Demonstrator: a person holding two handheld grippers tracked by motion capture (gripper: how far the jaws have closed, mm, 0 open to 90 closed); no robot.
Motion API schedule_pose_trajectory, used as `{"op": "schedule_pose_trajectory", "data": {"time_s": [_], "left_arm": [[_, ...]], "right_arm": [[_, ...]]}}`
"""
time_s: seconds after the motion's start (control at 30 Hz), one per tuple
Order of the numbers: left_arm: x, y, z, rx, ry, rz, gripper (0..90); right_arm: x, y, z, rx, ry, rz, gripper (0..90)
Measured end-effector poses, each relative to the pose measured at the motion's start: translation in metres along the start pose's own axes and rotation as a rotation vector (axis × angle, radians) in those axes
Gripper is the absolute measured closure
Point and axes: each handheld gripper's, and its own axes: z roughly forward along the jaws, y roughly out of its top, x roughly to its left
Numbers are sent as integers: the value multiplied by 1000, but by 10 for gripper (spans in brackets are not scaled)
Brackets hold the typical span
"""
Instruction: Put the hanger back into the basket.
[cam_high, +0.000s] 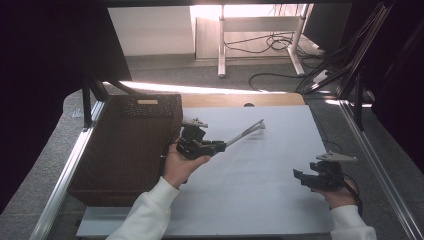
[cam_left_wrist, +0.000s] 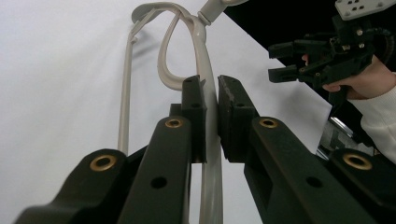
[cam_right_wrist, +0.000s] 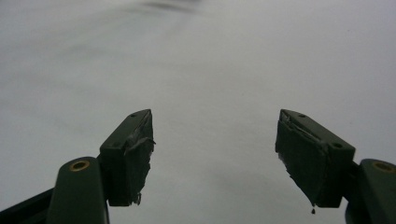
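— Left hand-held gripper (cam_high: 220, 146) first: what is it doing?

— It sits at centre-left of the high view, just right of the brown wicker basket (cam_high: 125, 150), and its jaws are clamped on a beige hanger (cam_high: 245, 132). In the left gripper view the two black pads press on one thin beige bar of the hanger (cam_left_wrist: 205, 70), which runs up between them toward the top of the frame, where it loops into curved shoulders and a neck.

— And where does the hanger lie in the high view?

— It slants from the jaws toward the upper right, over the white table (cam_high: 260, 185). Its far end is near the centre of the frame, and a faint shadow lies on the sheet just beside that end. Whether the tip touches the sheet, I cannot tell.

— The right hand-held gripper (cam_high: 300, 177)?

— Lower right of the high view, well apart from the hanger, held by a hand in a white sleeve. In the right gripper view its jaws stand wide, with bare white table between them. The left gripper view catches it too, in the upper right, jaws parted.
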Motion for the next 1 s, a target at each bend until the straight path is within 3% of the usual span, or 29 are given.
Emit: {"op": "schedule_pose_trajectory", "data": {"time_s": [0.2,0.63,1.0], "left_arm": [[2,2,-13,-25,1,-6,826],[-2,7,-37,-88,-50,-6,826],[-12,18,-59,-137,-51,40,826]], "right_arm": [[0,0,0,-1,-3,4,284],[0,0,1,6,-6,1,284],[0,0,1,5,-6,2,284]]}}
